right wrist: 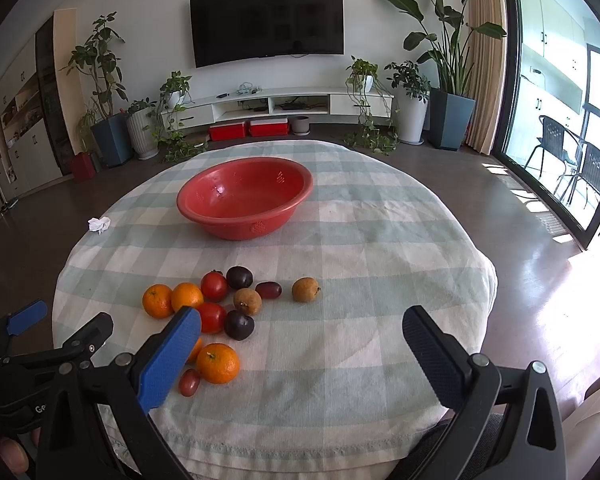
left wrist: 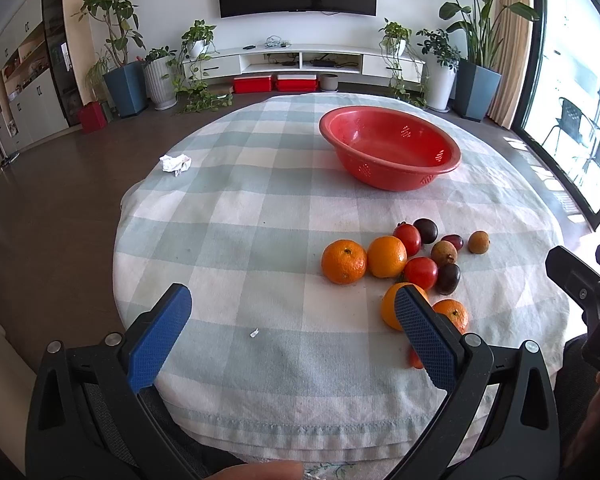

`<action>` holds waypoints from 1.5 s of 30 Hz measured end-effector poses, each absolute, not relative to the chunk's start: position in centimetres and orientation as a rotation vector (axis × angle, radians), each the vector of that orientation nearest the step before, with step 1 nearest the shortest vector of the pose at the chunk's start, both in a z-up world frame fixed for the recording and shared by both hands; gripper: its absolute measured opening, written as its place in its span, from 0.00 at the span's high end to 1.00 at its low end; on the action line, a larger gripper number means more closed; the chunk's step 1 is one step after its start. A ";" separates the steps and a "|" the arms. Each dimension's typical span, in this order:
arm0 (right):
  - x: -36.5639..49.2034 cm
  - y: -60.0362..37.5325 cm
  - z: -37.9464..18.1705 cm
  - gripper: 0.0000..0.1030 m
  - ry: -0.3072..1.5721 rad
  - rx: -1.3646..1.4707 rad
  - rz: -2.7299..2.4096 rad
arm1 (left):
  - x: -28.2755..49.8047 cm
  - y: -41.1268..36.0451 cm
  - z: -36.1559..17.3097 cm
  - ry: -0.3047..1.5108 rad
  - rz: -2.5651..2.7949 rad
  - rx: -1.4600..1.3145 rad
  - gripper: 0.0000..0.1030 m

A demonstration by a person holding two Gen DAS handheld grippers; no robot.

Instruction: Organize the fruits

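A red bowl point(left wrist: 390, 148) point(right wrist: 245, 198) stands empty on the far half of the checked tablecloth point(left wrist: 260, 208) point(right wrist: 360, 240). Nearer lies a loose cluster of fruit: oranges point(left wrist: 344, 261) point(right wrist: 217, 363), red tomatoes point(left wrist: 421, 273) point(right wrist: 214, 286), dark plums point(left wrist: 425, 229) point(right wrist: 239, 324) and brown longans point(left wrist: 478, 241) point(right wrist: 305, 289). My left gripper point(left wrist: 292, 322) hovers open over the near edge, left of the fruit, its right finger hiding part of an orange point(left wrist: 389, 307). My right gripper point(right wrist: 302, 334) is open too, holding nothing, to the right of the cluster.
A crumpled white tissue point(left wrist: 175, 163) point(right wrist: 99, 224) lies at the table's left edge. A small white scrap point(left wrist: 254, 333) sits between my left fingers. Beyond the round table are potted plants, a TV cabinet and a glass door on the right.
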State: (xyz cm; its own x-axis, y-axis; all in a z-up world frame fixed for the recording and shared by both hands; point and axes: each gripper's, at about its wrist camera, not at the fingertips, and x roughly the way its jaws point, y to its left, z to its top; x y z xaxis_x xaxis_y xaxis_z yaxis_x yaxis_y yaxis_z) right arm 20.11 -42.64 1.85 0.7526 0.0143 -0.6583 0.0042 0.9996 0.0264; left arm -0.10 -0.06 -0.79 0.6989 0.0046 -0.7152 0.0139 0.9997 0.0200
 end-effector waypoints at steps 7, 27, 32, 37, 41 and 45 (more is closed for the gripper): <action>20.1 -42.7 1.7 0.00 0.721 0.029 0.006 | -0.1 -0.1 -1.2 0.798 -0.004 0.025 0.00; 20.0 -43.1 0.7 0.00 0.741 0.025 -0.006 | -0.1 0.0 -1.1 0.799 -0.004 0.023 0.00; 20.4 -42.7 0.8 0.00 0.747 0.025 -0.010 | -0.1 -0.1 -1.1 0.799 -0.004 0.024 0.00; 20.4 -42.7 0.9 0.00 0.752 0.025 -0.011 | -0.1 0.0 -1.1 0.800 -0.005 0.024 0.00; 20.4 -42.7 0.9 0.00 0.754 0.025 -0.011 | -0.1 0.0 -1.1 0.800 -0.004 0.024 0.00; 20.4 -42.7 0.9 0.00 0.755 0.026 -0.011 | -0.1 -0.1 -1.1 0.799 -0.003 0.025 0.00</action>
